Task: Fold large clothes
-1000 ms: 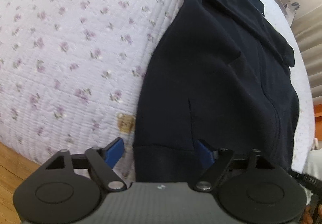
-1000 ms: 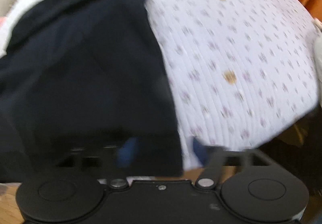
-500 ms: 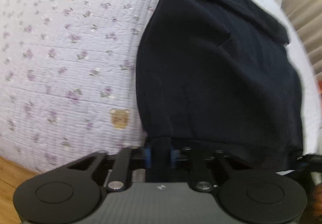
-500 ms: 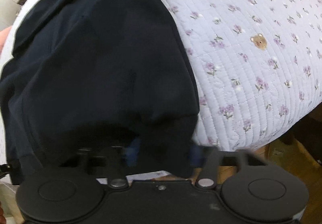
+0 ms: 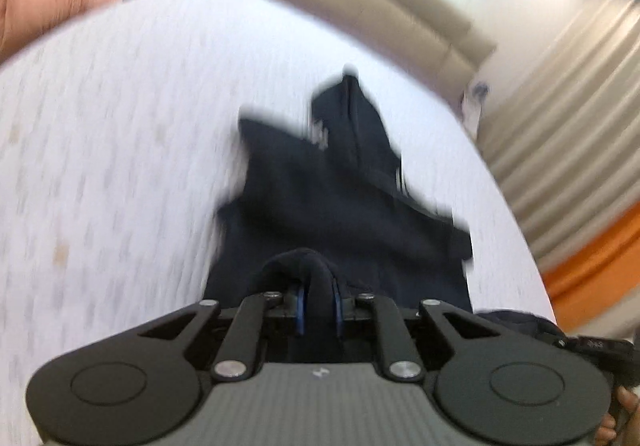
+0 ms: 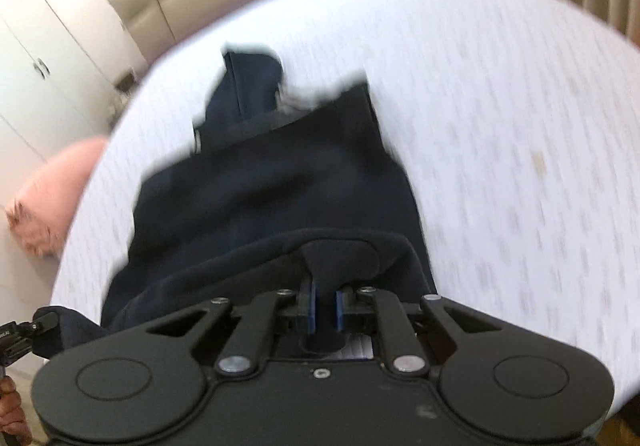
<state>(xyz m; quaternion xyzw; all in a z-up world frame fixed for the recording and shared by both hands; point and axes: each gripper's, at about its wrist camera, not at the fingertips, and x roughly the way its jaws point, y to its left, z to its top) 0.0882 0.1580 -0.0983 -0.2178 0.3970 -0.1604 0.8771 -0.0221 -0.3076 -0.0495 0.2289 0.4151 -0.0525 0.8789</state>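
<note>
Lying lengthwise away, seemingly: garment (image 5: 340,213)

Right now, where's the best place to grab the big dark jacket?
By its near bottom hem, coming from the bed's near edge, one corner per hand-held gripper. Left hand-held gripper and right hand-held gripper each pinch it there already; that straight edge lifts toward the collar.
</note>
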